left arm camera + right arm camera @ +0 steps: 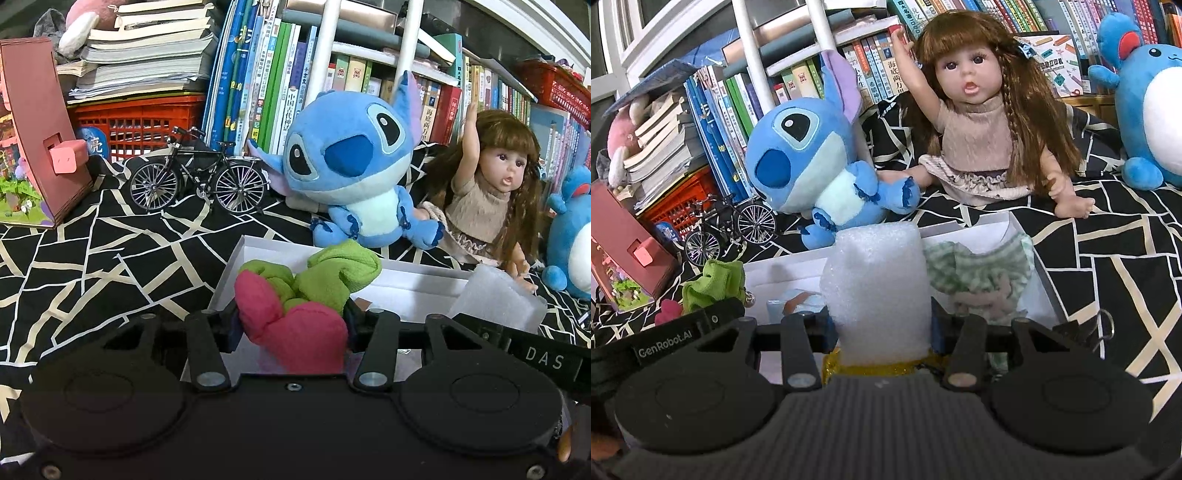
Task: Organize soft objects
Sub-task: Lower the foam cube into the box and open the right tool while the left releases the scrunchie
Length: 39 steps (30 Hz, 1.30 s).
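Note:
My left gripper (291, 326) is shut on a pink and green plush toy (306, 295), which hangs over the left end of a shallow white box (406, 291). To its right, my right gripper (882, 332) is shut on a white foam block (879, 288), held upright above the middle of the box (964, 227). Inside the box lie a green checked cloth item (979, 273) on the right and a pale blue item (790, 306) on the left. A yellow thing (879, 369) shows under the foam. In the right wrist view the plush toy (713, 284) sits at the left.
Behind the box sit a blue long-eared plush (351, 166), a long-haired doll (491, 192) and a round blue plush (1145, 110). A model bicycle (199, 181), a red crate (136, 122) and a pink wooden stand (37, 129) are at the left. Books line the back.

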Each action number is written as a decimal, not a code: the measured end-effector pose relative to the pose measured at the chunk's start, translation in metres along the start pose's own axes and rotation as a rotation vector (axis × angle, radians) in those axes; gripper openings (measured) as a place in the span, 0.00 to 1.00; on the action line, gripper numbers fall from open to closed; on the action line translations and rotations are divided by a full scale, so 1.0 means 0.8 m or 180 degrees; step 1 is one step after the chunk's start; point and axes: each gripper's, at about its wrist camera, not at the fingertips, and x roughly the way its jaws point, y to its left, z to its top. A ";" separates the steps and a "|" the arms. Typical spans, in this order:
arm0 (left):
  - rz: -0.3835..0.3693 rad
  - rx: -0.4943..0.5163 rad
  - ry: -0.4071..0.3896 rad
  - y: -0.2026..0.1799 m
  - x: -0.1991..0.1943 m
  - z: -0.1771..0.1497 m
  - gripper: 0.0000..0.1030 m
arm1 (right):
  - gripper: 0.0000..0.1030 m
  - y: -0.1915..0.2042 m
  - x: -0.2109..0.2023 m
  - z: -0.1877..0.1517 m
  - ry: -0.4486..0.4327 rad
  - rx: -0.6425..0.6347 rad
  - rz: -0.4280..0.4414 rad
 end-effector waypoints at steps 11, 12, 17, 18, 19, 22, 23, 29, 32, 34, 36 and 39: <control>0.0033 0.0029 0.0018 -0.004 0.003 -0.001 0.52 | 0.50 -0.002 -0.001 -0.001 0.0044 0.0029 0.0043; 0.0037 0.0030 0.0014 -0.004 0.003 -0.001 0.52 | 0.51 -0.001 -0.003 -0.001 0.0044 0.0026 0.0035; 0.0052 0.0035 -0.0008 -0.007 0.000 -0.002 0.58 | 0.52 -0.001 -0.013 -0.002 0.0027 -0.0002 0.0075; 0.0052 0.0041 -0.0009 -0.008 -0.002 -0.002 0.59 | 0.53 0.000 -0.016 -0.003 0.0012 -0.0013 0.0079; 0.0058 0.0047 -0.0013 -0.009 -0.003 -0.002 0.61 | 0.54 0.000 -0.018 -0.002 0.0000 -0.0024 0.0082; 0.0068 0.0057 -0.0039 -0.010 -0.010 -0.001 0.65 | 0.60 0.000 -0.027 -0.001 -0.0039 -0.0032 0.0102; 0.0068 0.0056 -0.0046 -0.010 -0.012 -0.001 0.66 | 0.61 0.000 -0.030 -0.001 -0.0052 -0.0023 0.0118; 0.0053 0.0094 -0.0103 -0.015 -0.030 -0.001 0.73 | 0.64 0.002 -0.053 -0.002 -0.0171 -0.0056 0.0177; 0.0018 0.0102 -0.0150 -0.017 -0.042 -0.001 0.76 | 0.65 0.005 -0.063 -0.003 -0.0215 -0.0126 0.0160; 0.0013 0.0116 -0.0177 -0.017 -0.050 -0.001 0.77 | 0.66 0.005 -0.069 -0.004 -0.0245 -0.0165 0.0149; 0.0000 0.0139 -0.0208 -0.018 -0.058 -0.002 0.78 | 0.68 0.005 -0.075 -0.005 -0.0274 -0.0195 0.0143; -0.0014 0.0170 -0.0235 -0.018 -0.069 -0.003 0.81 | 0.69 0.004 -0.083 -0.007 -0.0299 -0.0226 0.0139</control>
